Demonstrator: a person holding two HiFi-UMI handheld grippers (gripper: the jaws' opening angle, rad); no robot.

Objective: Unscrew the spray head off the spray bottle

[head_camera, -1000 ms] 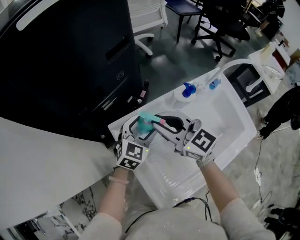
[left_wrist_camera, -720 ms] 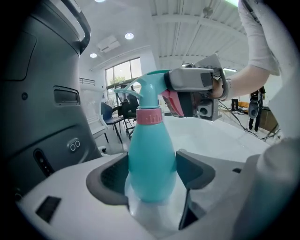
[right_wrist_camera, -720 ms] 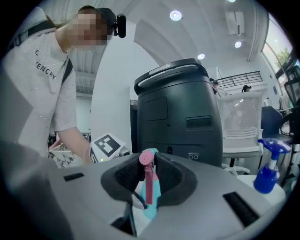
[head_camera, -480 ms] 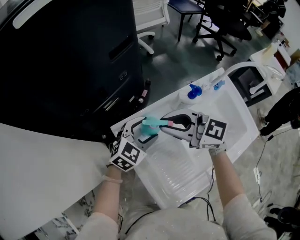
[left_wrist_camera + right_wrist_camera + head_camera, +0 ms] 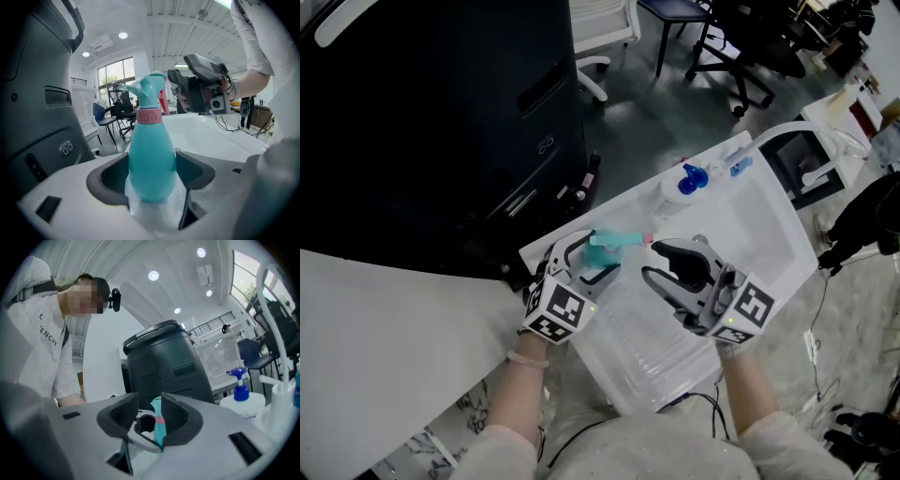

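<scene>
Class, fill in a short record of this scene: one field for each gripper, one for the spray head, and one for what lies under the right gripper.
left gripper: jaws shut on the teal spray bottle
right gripper: clear of the bottle, jaws have just been opening, nothing between them
spray head: on the bottle, above the pink collar
under right gripper: white tub

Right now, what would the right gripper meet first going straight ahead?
Probably the teal plastic spray bottle, near its pink collar, in the left gripper. The right gripper's jaws have just been opening, empty, short of it; depth unclear.
</scene>
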